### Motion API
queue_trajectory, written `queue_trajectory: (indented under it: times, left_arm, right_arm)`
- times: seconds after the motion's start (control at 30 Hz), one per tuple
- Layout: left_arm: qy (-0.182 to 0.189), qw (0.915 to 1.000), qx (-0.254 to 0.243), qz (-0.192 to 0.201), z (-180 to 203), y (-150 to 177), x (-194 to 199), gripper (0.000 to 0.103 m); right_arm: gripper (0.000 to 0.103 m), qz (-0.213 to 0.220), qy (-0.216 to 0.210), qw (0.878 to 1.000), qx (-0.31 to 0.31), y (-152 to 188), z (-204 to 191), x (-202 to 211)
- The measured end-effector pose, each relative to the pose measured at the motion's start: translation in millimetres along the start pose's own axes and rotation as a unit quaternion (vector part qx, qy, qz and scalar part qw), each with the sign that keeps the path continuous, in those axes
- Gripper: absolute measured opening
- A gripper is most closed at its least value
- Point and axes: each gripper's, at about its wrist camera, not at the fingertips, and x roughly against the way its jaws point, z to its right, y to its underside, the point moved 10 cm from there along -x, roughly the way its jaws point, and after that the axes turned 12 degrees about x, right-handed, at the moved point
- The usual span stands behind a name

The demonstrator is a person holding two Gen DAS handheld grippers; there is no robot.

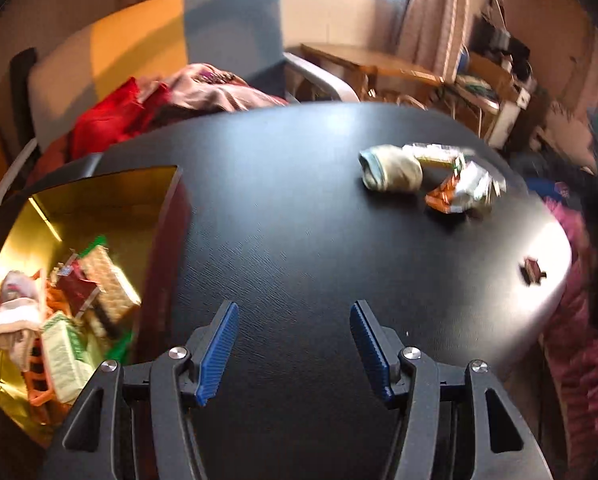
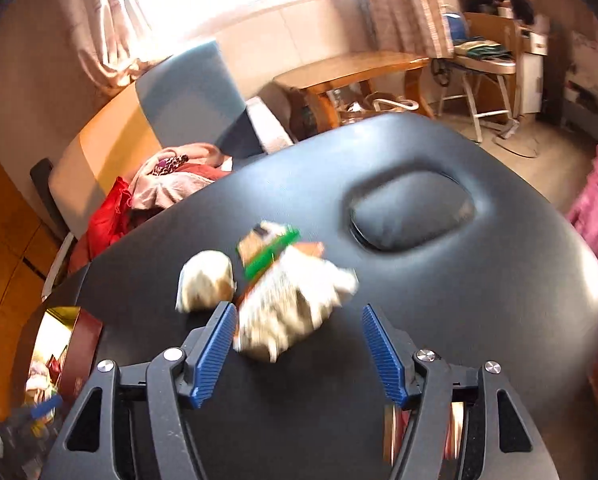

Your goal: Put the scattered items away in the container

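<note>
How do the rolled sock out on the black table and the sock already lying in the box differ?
The rolled sock is beige-grey, bundled into a compact roll, and lies on the black table beside loose wrappers. The sock in the box is white with reddish marks, lies slack and unrolled, and rests among packets inside the gold-lined box. Both are soft fabric items, and neither is gripped.

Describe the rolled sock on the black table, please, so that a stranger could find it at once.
Start at the black padded table and go to the small pile of litter far from the gold-lined box. The rolled sock lies on the box side of that pile. It is soft, pale cloth; its neighbours are shiny, printed wrappers.
</note>
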Motion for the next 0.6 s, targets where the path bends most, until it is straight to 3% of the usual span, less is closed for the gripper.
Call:
queue_trajectory:
  times: [0.3,0.47,0.6]
  left_arm:
    - [-0.002,0.999,0.024,-0.037,-17,7,-29,0.059]
    - [-0.005,0.9981,0.042,-0.045,-29,9,-37,0.059]
    - [-0.003,0.9976,0.053,-0.046,-34,10,-37,0.059]
  right_arm:
    - [0.07,-0.074,0.001,0.997,0.036,-65,-17,-105]
    - [0.07,-0.136,-0.025,0.989,0.049,-54,-41,-155]
    - [0.072,-0.149,-0.071,0.983,0.084,-36,-80,-165]
